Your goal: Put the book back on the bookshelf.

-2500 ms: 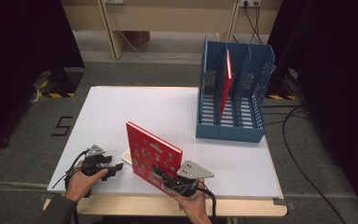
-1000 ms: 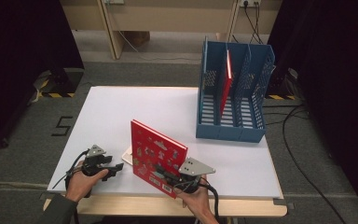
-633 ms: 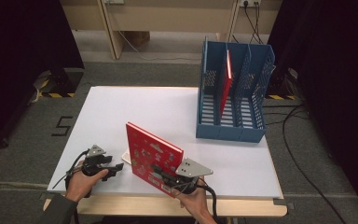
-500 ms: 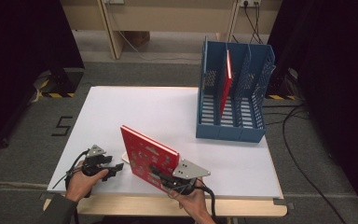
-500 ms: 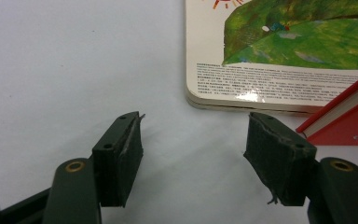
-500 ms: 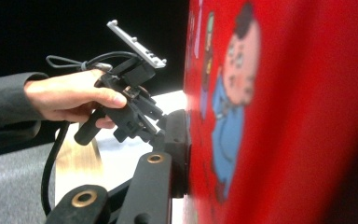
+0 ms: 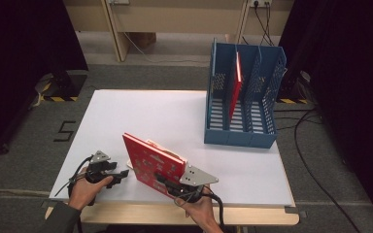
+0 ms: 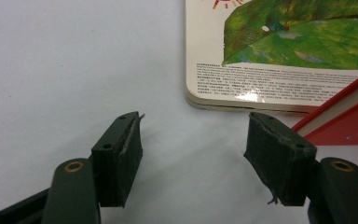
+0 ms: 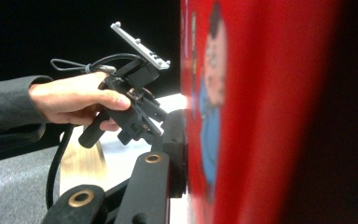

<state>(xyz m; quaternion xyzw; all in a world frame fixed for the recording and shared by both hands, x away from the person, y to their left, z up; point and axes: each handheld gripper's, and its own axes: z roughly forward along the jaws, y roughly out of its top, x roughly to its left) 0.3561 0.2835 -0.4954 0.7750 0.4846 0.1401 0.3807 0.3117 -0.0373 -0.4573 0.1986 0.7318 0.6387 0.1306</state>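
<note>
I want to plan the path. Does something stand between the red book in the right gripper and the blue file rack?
Nothing visible does. The red book, clamped in the right gripper, has bare white table between it and the blue rack.

The red book (image 7: 153,165) has a glossy card cover; the picture book (image 8: 279,51) under it shines too. The table (image 7: 175,116) is matt white, the file rack (image 7: 243,97) perforated blue plastic.
</note>
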